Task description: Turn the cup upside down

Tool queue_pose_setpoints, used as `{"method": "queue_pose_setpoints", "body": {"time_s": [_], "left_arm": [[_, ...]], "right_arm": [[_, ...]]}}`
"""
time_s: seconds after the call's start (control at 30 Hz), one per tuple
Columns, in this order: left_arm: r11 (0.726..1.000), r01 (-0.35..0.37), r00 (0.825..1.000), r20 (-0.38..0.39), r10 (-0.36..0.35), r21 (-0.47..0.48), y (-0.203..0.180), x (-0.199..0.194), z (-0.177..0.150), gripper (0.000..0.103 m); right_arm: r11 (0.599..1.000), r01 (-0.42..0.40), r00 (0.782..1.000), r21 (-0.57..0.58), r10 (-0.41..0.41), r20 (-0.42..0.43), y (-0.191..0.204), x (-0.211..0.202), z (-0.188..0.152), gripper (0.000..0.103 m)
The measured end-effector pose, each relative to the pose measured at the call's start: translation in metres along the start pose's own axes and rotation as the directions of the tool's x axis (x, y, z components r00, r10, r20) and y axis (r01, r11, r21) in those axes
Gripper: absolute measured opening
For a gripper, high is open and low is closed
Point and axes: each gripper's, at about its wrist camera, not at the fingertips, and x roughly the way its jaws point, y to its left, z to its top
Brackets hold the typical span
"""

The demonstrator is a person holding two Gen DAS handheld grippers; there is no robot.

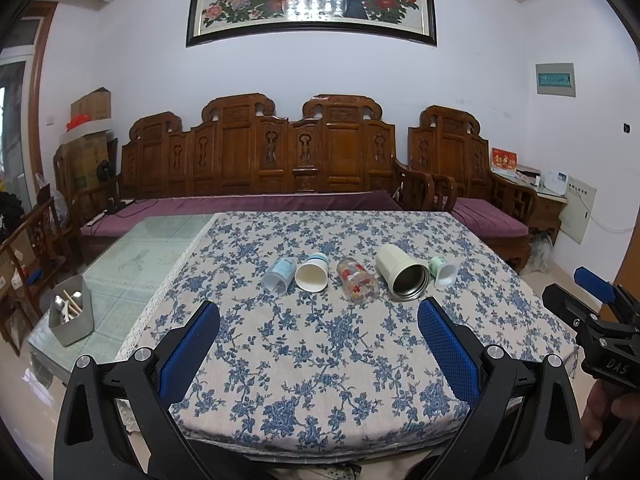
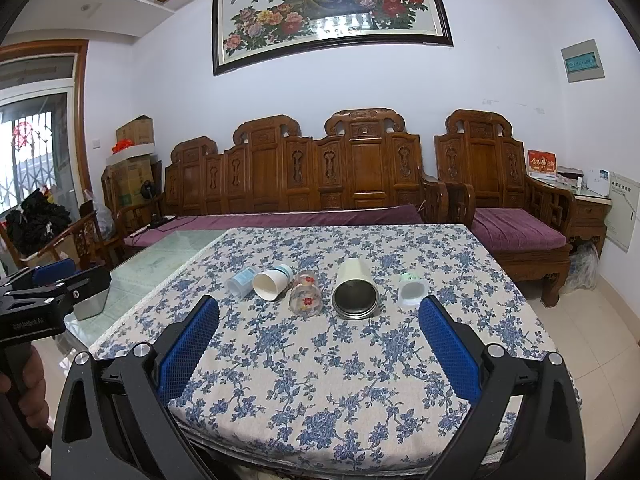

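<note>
While both grippers hang over the near edge of the table w/ the blue-flowered cloth, five cups lie on their sides in a row mid-table, mouths toward the cameras. L to R in the left wrist view: clear plastic cup w/ blue print, white paper cup w/ blue band, glass cup w/ red flowers, cream steel-lined tumbler, small white-and-green cup. The paper cup touches the plastic one and hides part of it; the small cup's far end is half behind the tumbler. Print on the plastic cup is too small to read. Left gripper has jaws spread wide, nothing between them, well short of the cups. Right gripper is the same: wide open, holding nothing, near the table edge. Each gripper shows only partly in the other's view, cut by the frame edge, w/ a bit of hand on the handle. A grey bin w/ utensils sits on the bare glass part at left; its contents are hard to make out.
</note>
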Motion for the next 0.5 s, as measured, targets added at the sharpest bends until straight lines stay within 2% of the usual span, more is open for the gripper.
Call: {"method": "queue_pose_setpoints", "body": {"time_s": [0.23, 0.5], "left_arm": [[1.000, 0.001, 0.999, -0.052, -0.001, 0.006, 0.001, 0.021, -0.007, 0.095], [0.999, 0.023, 0.995, -0.099, -0.019, 0.039, 0.001, 0.059, -0.011, 0.095]], "right_arm": [[1.000, -0.011, 0.999, 0.007, 0.011, -0.039, -0.007, 0.020, -0.003, 0.101], [0.999, -0.024, 0.995, -0.035, 0.020, -0.100, -0.019, 0.075, -0.005, 0.098]]}}
